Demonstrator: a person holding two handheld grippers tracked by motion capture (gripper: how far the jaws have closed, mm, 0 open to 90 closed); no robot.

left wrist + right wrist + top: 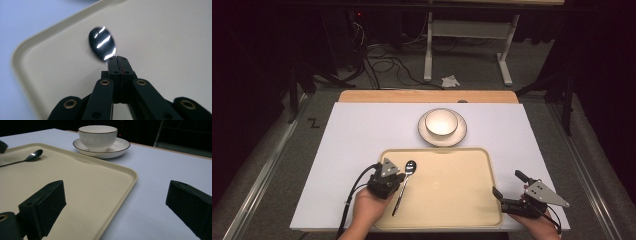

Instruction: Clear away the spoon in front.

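Left hand-held gripper (395, 181) has its jaws clamped on the spoon (404, 185) handle, just behind the bowl of the spoon, which sticks out ahead of the tips over the near-left part of the tray (452, 200). Right hand-held gripper (504, 186) stands wide, nothing between its jaws, astride the tray's right rim above the desk (362, 130). Bowl (441, 122) on saucer (459, 136) sits well ahead of both.
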